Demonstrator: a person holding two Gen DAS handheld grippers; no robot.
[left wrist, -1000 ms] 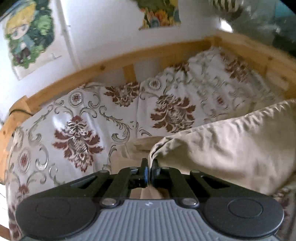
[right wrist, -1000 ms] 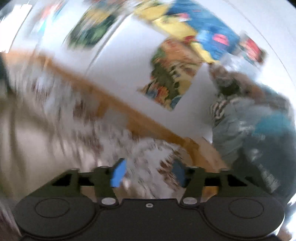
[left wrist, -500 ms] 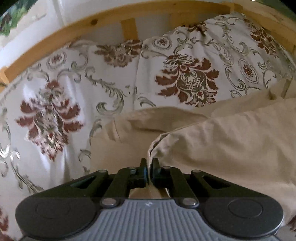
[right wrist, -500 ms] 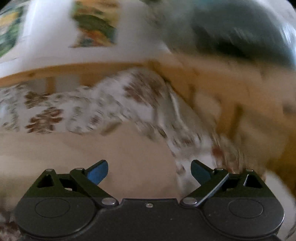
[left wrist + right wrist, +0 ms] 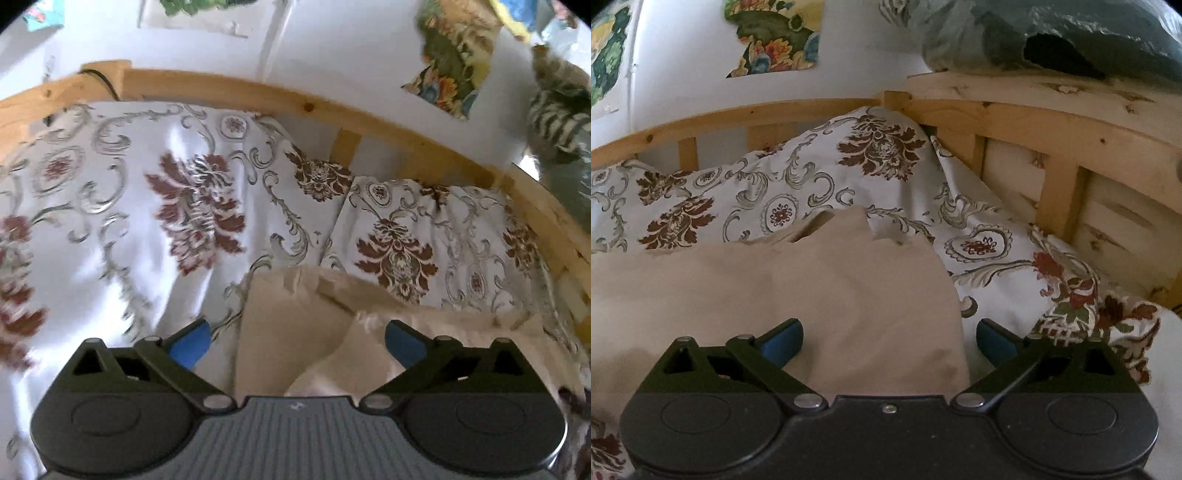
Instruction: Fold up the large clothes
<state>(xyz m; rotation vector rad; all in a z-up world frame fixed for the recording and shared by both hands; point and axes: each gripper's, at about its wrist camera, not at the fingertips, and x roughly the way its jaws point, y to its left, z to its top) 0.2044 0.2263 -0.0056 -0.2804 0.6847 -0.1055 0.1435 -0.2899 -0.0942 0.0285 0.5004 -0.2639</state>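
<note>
Left wrist view: left gripper (image 5: 297,341) jaws wide open over the beige garment's (image 5: 291,332) folded corner; right gripper (image 5: 889,341) also open, straddling its right edge.

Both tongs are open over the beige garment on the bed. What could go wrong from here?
The beige garment lies unheld, so its bunched upper edge, visible in the left wrist view, may stay uneven in the next fold. The open right tongs straddle the garment's right edge beside the floral bedspread; closing there could pinch the bedding too. The left tongs face layered folds and might catch only one layer.
</note>
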